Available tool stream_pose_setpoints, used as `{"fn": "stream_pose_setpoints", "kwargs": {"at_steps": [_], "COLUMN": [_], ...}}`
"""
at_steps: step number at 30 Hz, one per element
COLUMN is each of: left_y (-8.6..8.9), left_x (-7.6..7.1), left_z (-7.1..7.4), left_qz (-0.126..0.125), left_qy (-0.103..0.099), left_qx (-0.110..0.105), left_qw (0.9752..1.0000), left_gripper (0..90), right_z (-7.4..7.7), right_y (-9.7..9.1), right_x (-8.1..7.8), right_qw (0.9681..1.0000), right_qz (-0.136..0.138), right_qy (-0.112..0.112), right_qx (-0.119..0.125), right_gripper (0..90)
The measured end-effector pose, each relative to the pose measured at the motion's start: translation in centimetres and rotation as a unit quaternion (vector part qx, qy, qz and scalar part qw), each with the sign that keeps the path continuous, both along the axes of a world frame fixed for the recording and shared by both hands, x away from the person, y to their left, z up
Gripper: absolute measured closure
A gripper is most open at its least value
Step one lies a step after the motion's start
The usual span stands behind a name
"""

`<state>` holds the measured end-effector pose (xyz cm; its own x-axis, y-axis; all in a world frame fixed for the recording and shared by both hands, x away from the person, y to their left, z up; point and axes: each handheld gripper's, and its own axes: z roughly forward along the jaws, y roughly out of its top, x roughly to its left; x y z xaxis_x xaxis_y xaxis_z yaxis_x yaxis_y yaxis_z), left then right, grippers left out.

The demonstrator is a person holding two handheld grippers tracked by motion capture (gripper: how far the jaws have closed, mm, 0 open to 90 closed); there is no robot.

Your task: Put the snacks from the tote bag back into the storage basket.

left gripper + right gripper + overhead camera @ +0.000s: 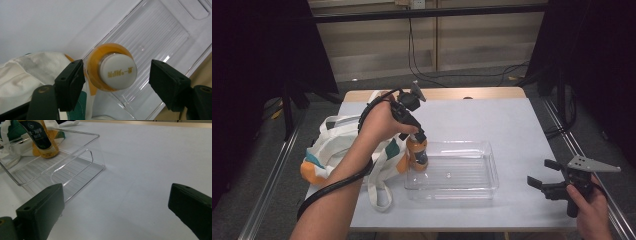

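Observation:
An orange drink bottle point(417, 152) with a white cap point(118, 71) stands upright at the left end of a clear plastic tray point(462, 194). My left gripper point(416, 137) points down over the bottle, and in the left gripper view its jaws flank the cap with a gap on each side, so the left gripper point(117, 73) is open. My right gripper point(539, 172) rests open near the table's front right corner, with nothing between its jaws. The right gripper view looks past the right gripper point(115, 202) to the tray point(75, 170) and the bottle point(42, 140).
A white cloth bag point(337, 145) with orange and teal patches lies left of the tray, touching it, and hangs over the table's left edge. The pale table top point(492, 120) stretches bare behind and to the right of the tray. Dark stands and cables sit on the floor.

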<state>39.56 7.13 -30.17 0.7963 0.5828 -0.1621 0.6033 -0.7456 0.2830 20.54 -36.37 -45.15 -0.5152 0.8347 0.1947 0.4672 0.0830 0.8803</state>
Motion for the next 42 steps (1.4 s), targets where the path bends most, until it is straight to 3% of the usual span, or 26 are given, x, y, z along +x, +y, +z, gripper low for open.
{"fn": "stream_pose_setpoints", "kwargs": {"at_steps": [18,42], "left_y": [1.0,2.1], "left_x": [-0.4,-1.5], "left_z": [0.1,0.9], "left_qz": [0.005,-0.001], "left_qy": [-0.012,-0.02], "left_qx": [-0.005,-0.012], "left_qw": [0.9999,0.9997], "left_gripper": [16.0,14.9], "right_z": [0.0,0.0], "right_y": [0.0,0.3], "right_x": [-0.1,0.1], "right_qw": [1.0,1.0], "right_qz": [0.0,0.006], "right_qy": [-0.003,-0.002], "right_qx": [-0.004,-0.004], "right_gripper": [0.2,0.2]}}
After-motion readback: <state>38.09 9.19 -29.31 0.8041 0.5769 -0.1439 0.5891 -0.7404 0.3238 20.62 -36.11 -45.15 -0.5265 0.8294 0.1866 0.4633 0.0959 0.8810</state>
